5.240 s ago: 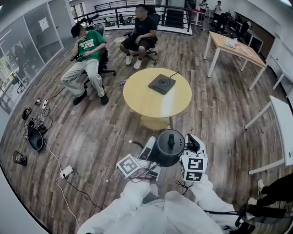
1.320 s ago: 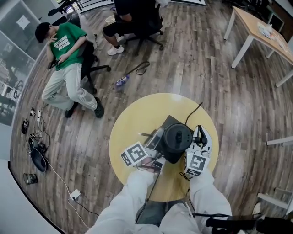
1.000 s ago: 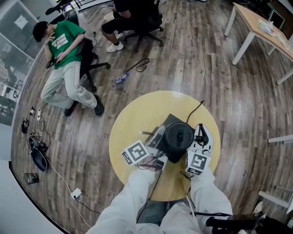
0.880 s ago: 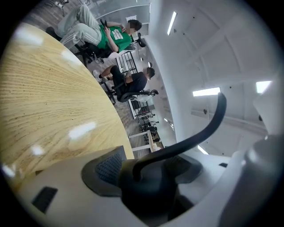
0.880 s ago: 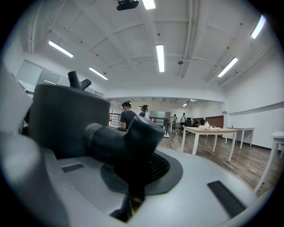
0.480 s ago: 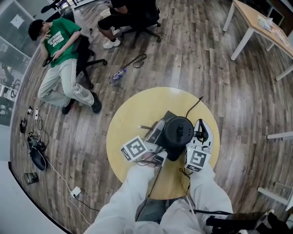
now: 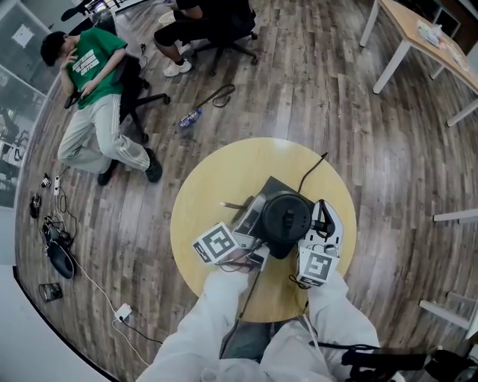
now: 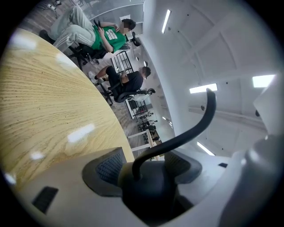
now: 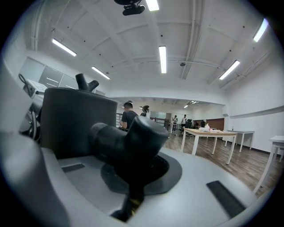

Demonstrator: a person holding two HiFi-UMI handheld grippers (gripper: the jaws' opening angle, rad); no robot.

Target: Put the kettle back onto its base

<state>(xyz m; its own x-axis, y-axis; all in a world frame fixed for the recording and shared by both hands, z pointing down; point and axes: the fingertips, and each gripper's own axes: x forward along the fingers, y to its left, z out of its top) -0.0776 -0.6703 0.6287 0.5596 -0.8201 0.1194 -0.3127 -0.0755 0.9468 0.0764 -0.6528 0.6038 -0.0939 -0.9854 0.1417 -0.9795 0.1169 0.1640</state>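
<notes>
On round wooden tabletop [image 7: 216, 175], toward wearer's edge: black kettle [image 7: 287, 219], lid knob up, parked directly over dark square base [image 7: 272, 186]. Most of base covered, only far corner showing. Can't tell whether seated on base or held just clear of it. Black power cord [image 7: 312, 167] leaving base's far side toward tabletop's far rim.

Right hand-held gripper [image 9: 128, 150]: clamped on kettle's stubby black side handle [image 9: 113, 139], pads pressing on it, kettle body just beside the jaws on their left. Left hand-held gripper [image 8: 144, 170]: about half open, pads bearing on both sides of rounded black lump low on kettle, looks like spout root. Thin curved spout neck [image 8: 195, 128] arching up and away from that lump. So kettle gripped from both flanks, marker cubes [image 7: 216, 245] facing up near white sleeves [image 7: 224, 313].

Beyond tabletop: dark plank floor [image 7: 336, 97], person in green shirt [image 7: 89, 71] slumped in office chair far left, second seated person [image 7: 202, 19] at top edge. Plastic bottle [image 7: 189, 118] lying on floor between them and tabletop. Light wooden desk [image 7: 418, 33] top right. Tangle of cables and gear [image 7: 54, 246] on floor at left.
</notes>
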